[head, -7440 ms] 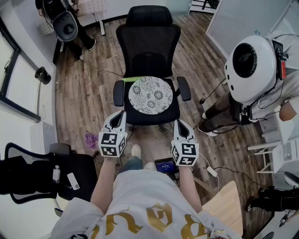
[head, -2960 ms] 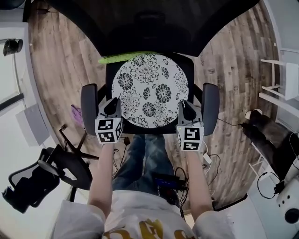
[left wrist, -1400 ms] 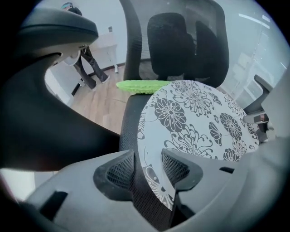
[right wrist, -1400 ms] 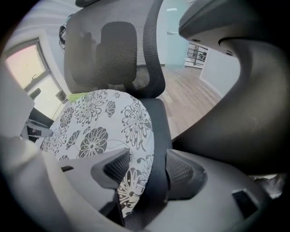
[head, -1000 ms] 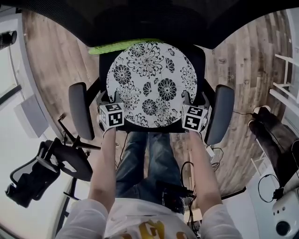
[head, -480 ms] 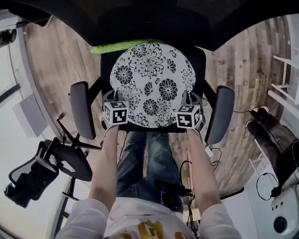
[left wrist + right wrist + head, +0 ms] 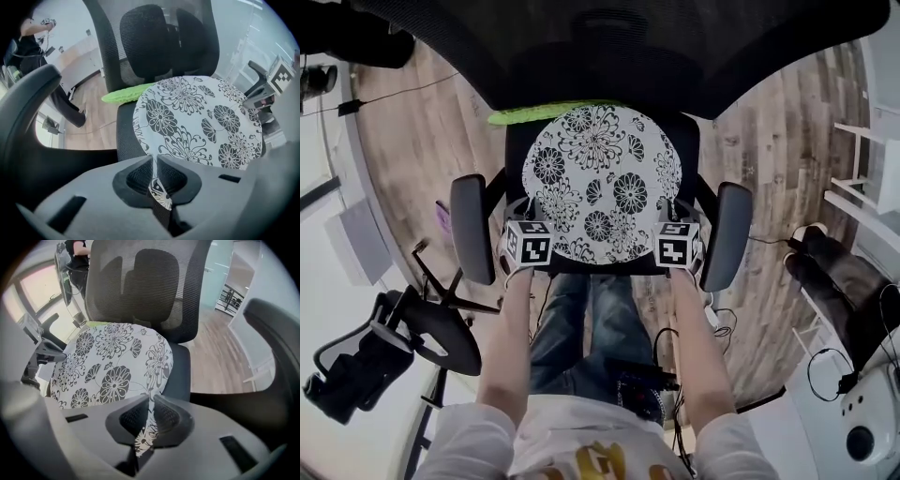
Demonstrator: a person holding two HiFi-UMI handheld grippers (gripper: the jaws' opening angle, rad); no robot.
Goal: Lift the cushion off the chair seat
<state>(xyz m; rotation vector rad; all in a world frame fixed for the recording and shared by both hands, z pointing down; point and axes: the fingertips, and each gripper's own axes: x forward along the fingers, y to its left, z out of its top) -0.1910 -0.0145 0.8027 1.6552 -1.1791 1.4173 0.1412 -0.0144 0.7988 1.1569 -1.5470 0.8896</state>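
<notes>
Hidden: in the head view the marker cubes cover most of both pairs of jaws and the cushion's near rim (the gripper views show these plainly).
Left gripper [image 7: 524, 212] [image 7: 154, 161]: its jaws have just been closing and are now nearly together, pinching a fold of the rim at the cushion's 7 o'clock.
Right gripper [image 7: 676, 212] [image 7: 151, 401]: clenched on the rim at 5 o'clock, with flowered fabric running down between the pads.
Cushion [image 7: 602, 178] [image 7: 197, 117] [image 7: 108, 362]: round, black-and-white floral, covering most of the chair seat [image 7: 688, 141].
Green item [image 7: 534, 114]: at the cushion's 12 o'clock, partly tucked under it; what it is cannot be told.
Edges: left armrest [image 7: 471, 228] and right armrest [image 7: 724, 234] stand just outside the grippers.
Backrest [image 7: 609, 47]: rises at 12 o'clock, cut off by the frame's top.
Open room: wooden floor [image 7: 412, 141] lies bare on both sides of the chair.
</notes>
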